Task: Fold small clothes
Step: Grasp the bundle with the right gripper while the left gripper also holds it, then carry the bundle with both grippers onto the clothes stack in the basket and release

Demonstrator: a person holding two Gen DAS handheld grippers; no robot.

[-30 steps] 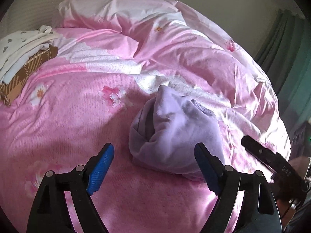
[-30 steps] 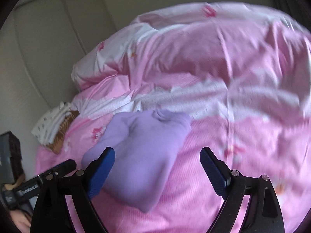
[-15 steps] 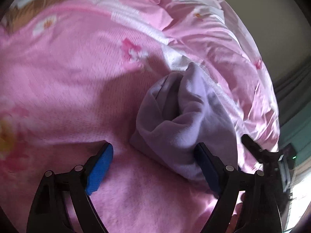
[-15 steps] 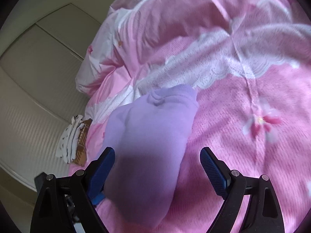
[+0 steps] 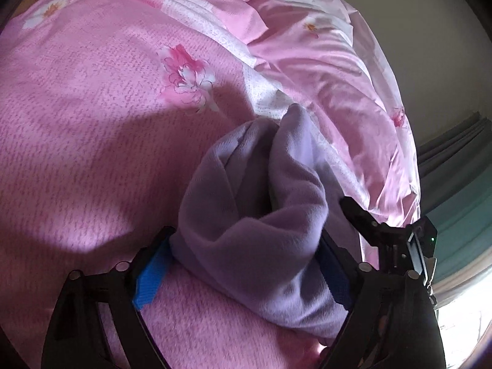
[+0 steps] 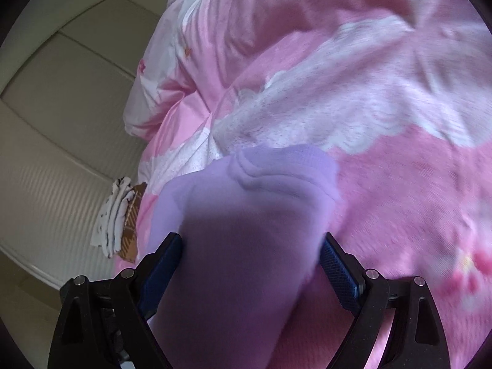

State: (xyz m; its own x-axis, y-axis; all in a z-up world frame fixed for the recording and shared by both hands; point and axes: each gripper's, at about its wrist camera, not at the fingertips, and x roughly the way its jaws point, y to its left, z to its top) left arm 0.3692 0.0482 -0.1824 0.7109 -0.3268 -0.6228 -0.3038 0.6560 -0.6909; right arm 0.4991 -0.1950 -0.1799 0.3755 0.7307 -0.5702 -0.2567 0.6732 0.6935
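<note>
left gripper (image 5: 243,273) fingers wide, straddling lilac garment (image 5: 261,215) | pink floral duvet (image 5: 92,123) beneath

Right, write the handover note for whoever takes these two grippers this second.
Left gripper: jaws wide open, straddling the near end of the lilac fleece garment, not clamped.
Right gripper: jaws wide open, straddling the same garment from the other side, not clamped.
The garment lies bunched and loosely rolled on the pink floral duvet.
Done: a small stack of clothes, white spotted pieces on a brown plaid one, sits at the bed's far edge.
Left: grip the lilac garment, spread it flat, fold it, probably add it to the stack.
</note>
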